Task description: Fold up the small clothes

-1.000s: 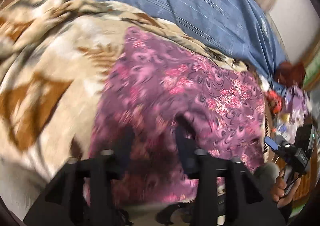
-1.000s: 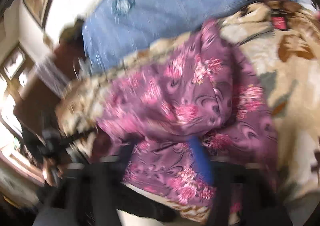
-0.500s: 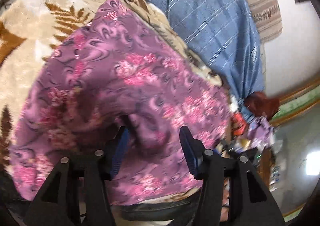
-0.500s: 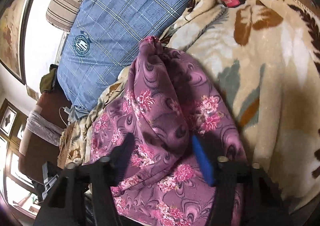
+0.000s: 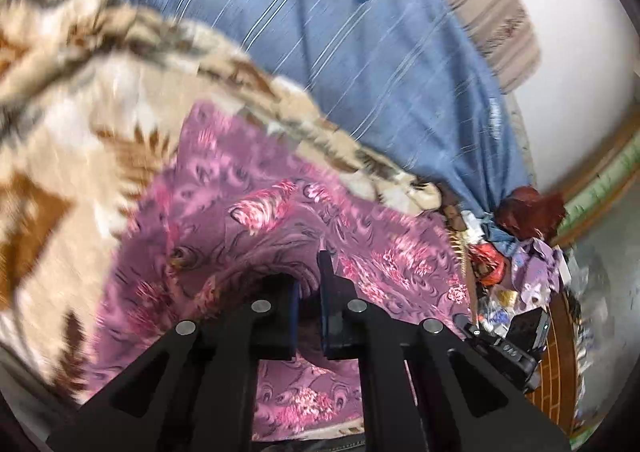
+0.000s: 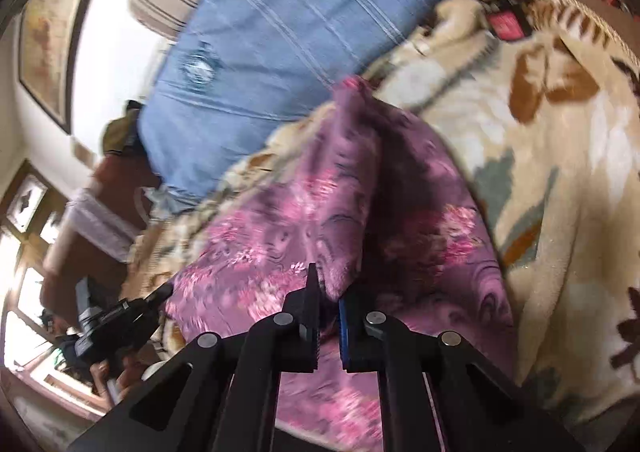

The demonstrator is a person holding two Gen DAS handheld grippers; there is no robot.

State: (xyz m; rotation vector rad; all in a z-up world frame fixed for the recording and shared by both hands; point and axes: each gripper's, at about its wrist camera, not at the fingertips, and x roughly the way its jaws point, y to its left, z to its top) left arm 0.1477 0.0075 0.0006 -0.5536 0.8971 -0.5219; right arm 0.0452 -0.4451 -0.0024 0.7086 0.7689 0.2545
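Left wrist view: the left hand-held gripper (image 5: 310,284) had just been closing, and its jaws stood nearly together, pinching a raised fold of the purple floral garment (image 5: 280,220). The garment lay spread over the beige leaf-patterned blanket (image 5: 60,156) on the bed, its far edge just short of the blue striped pillow (image 5: 360,52). A striped cushion (image 5: 488,8) leaned behind the pillow. At the lower right, the other black hand-held device showed beside a heap of clutter, all blurred.

Right wrist view: the right hand-held gripper (image 6: 326,292) had likewise just been closing; its jaws stood narrow, nipping a ridge of the same purple floral garment (image 6: 280,248) that rose between them. The blanket (image 6: 560,172) stretched away to the right, the blue pillow (image 6: 288,28) beyond the garment's peak. At the lower left, the left hand-held gripper (image 6: 160,292) reached the garment's edge.
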